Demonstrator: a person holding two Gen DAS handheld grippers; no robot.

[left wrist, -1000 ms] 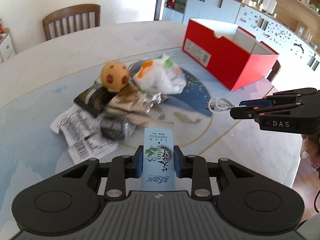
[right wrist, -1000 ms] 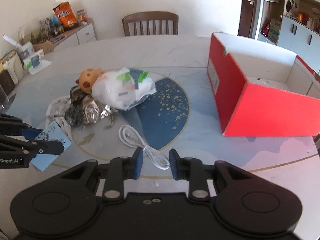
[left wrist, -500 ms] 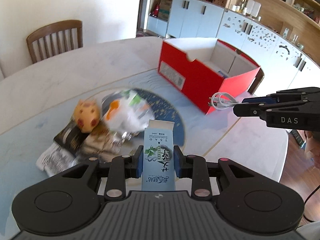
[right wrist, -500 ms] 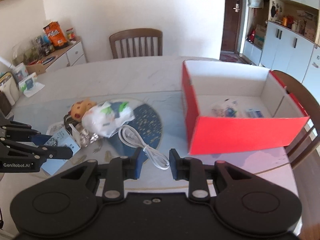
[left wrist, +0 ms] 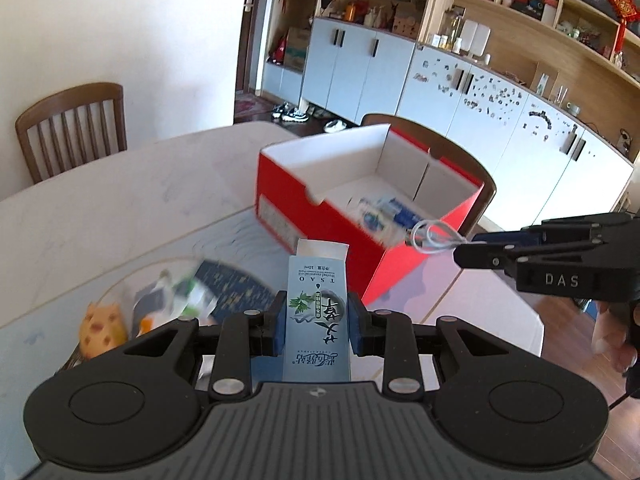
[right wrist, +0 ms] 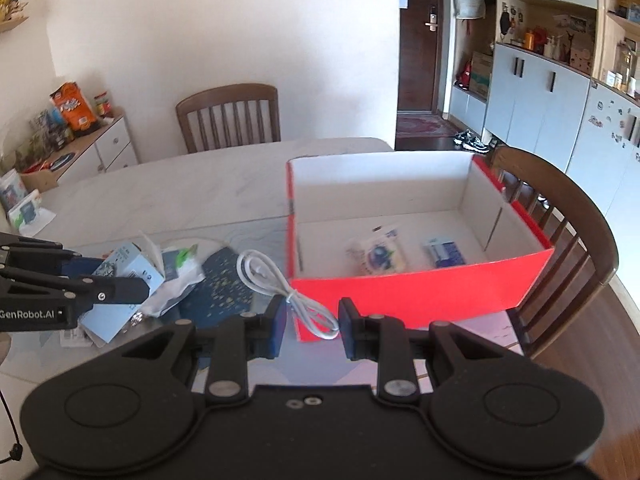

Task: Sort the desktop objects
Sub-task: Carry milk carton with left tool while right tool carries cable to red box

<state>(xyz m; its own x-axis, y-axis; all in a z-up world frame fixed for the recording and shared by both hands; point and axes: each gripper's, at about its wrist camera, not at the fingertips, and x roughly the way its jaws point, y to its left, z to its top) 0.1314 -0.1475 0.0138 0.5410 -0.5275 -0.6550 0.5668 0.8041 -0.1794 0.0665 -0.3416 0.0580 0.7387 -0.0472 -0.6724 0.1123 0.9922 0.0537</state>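
My left gripper [left wrist: 318, 316] is shut on a light blue carton [left wrist: 318, 300] and holds it in the air before the red box [left wrist: 320, 224]. My right gripper [right wrist: 313, 320] is shut on a coiled white cable [right wrist: 276, 276], held above the table near the red box's [right wrist: 420, 292] front wall. The cable also shows in the left wrist view [left wrist: 430, 238] at the right gripper's fingertips [left wrist: 464, 256]. The box holds two small packets [right wrist: 380, 254], [right wrist: 444, 252].
A pile stays on the table: a yellow spotted toy [left wrist: 98, 326], a white plastic bag [right wrist: 176, 276] and wrappers. Wooden chairs [right wrist: 230, 118], [right wrist: 560, 240] stand at the table's far side and behind the box. Cabinets [left wrist: 480, 120] line the right wall.
Both grippers have lifted and swung toward the red box, carrying the carton and the cable. The pile has dropped lower and left in the views; the box interior now shows.
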